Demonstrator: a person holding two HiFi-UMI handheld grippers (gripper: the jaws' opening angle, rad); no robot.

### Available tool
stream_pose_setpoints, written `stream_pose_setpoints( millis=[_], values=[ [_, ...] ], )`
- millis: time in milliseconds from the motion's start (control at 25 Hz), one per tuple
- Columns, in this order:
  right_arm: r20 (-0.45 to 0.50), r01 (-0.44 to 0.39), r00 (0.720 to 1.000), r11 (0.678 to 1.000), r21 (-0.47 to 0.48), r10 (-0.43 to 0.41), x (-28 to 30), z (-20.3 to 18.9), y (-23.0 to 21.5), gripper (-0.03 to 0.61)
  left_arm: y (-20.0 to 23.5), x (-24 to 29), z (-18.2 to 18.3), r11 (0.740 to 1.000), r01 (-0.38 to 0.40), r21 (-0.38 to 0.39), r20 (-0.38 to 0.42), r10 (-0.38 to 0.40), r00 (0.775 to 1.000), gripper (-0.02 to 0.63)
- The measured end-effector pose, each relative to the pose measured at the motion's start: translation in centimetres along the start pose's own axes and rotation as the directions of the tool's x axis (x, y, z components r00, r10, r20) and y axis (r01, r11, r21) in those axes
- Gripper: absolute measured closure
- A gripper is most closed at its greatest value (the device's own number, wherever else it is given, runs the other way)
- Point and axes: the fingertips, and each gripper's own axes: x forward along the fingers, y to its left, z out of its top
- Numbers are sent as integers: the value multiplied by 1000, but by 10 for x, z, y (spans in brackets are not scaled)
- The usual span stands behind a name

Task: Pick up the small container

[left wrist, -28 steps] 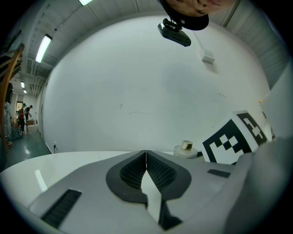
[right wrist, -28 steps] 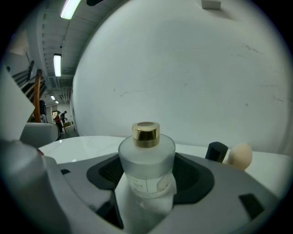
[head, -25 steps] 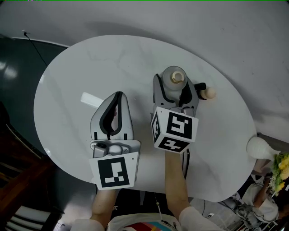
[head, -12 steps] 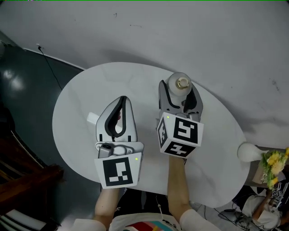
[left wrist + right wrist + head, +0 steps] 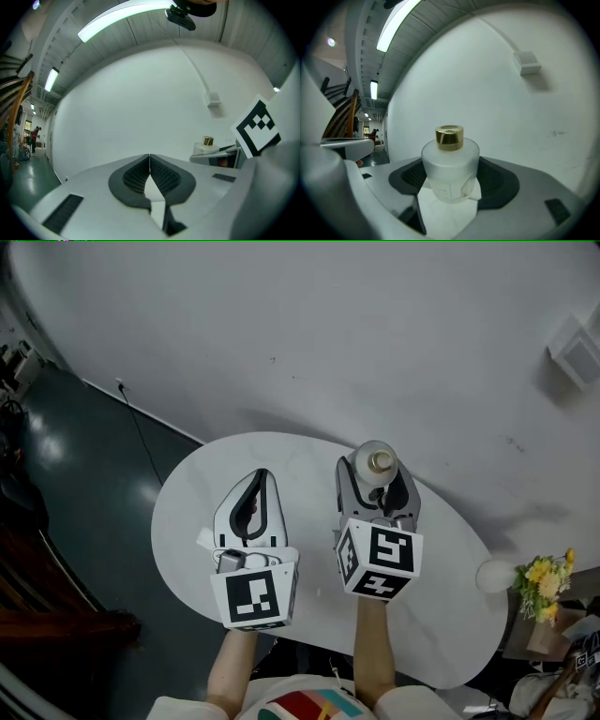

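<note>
The head view alone gives the whole layout: both tools are held side by side over a white oval worktop (image 5: 187, 521), each with its marker cube at the rear; yellow flowers (image 5: 542, 582) stand well off to the right of the right tool (image 5: 377, 468), past the worktop's edge; a white wall (image 5: 309, 334) rises ahead of both tools.

Only the right gripper view shows the grip closely; the right tool's jaws are spread just to the width of the small container (image 5: 450, 174) and press on it, one dark ribbed pad against each side of its body; the container stands upright between them, close to the tips. It is a frosted white jar with a rounded shoulder, a short gold cap (image 5: 449, 137) on top and a pale label low on its front; a patch of white worktop shows through the gap beneath it, but whether its base touches that surface cannot be told.

The left gripper view shows what the others do not: the left tool (image 5: 149, 164) has its jaws brought fully together, the tips meeting in a thin line with nothing held between them; from here the container sits off to this tool's right, beside the right tool's black-and-white marker cube (image 5: 257, 125).
</note>
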Motion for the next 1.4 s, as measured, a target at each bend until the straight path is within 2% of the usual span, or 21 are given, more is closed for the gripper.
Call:
stream_pose_setpoints(
  millis=[320, 600, 920, 1400],
  values=[
    [71, -49, 996, 998, -34, 52, -72, 39, 19, 245, 5, -43, 34, 999, -24, 22, 13, 23, 1000, 595],
    [114, -96, 988, 991, -95, 107, -117, 51, 34, 245, 2, -72, 41, 1000, -26, 16, 21, 26, 999, 595],
    [104, -109, 987, 989, -96, 119, -140, 36, 35, 245, -1, -96, 38, 999, -27, 19, 41, 27, 999, 595],
    [66, -135, 987, 984, -119, 144, -147, 22, 46, 245, 0, -101, 41, 999, -31, 28, 58, 29, 998, 595]
  ],
)
